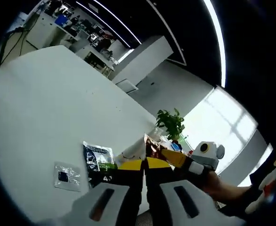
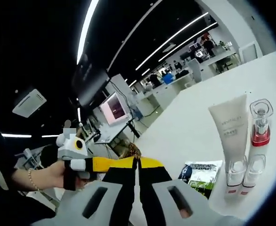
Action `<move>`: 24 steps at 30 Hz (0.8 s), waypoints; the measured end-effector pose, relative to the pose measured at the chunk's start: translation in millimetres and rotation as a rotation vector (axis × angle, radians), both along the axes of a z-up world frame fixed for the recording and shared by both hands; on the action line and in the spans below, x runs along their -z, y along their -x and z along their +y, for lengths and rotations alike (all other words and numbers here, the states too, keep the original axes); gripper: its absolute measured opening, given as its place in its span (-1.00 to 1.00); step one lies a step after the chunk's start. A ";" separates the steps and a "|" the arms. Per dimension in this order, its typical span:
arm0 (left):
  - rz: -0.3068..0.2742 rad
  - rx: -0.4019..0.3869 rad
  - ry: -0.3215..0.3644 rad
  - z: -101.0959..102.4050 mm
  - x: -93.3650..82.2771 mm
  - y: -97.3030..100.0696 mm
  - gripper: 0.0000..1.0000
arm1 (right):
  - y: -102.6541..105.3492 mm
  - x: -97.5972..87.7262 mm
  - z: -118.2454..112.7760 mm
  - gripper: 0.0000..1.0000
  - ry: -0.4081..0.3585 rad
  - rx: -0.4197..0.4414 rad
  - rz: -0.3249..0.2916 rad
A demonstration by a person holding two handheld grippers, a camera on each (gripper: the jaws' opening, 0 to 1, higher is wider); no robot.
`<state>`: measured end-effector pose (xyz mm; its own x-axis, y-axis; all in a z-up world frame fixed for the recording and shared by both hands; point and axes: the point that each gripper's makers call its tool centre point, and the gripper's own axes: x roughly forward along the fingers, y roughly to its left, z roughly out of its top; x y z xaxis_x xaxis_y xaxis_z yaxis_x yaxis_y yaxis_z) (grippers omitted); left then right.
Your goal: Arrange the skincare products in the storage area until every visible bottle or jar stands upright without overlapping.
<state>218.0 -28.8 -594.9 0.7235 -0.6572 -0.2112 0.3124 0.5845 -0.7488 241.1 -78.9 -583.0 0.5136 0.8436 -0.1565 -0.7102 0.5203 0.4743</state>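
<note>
In the right gripper view a white tube stands upright on the white table. Beside it is a clear bottle with a red band, with two small white bottles in front. A dark and green sachet lies flat to their left, also seen as the sachet in the left gripper view. My right gripper is shut, and so is my left gripper. Their yellow tips nearly meet over a crinkled brown packet. I cannot tell whether either one pinches it.
A small clear packet with a dark square lies near the sachet. A green plant stands past the table's far edge. A person's hand holds the left gripper. A wide bare stretch of table runs toward distant desks.
</note>
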 end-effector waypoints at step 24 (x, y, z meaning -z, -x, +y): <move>0.079 -0.088 -0.159 40.0 33.3 -30.5 -0.96 | -42.9 34.7 46.6 -0.98 0.435 -0.057 -0.309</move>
<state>248.5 11.1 -628.2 0.7537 -0.5463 -0.3655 0.1990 0.7197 -0.6652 284.0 -32.3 -617.8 0.5467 0.7622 -0.3466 -0.8152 0.5791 -0.0122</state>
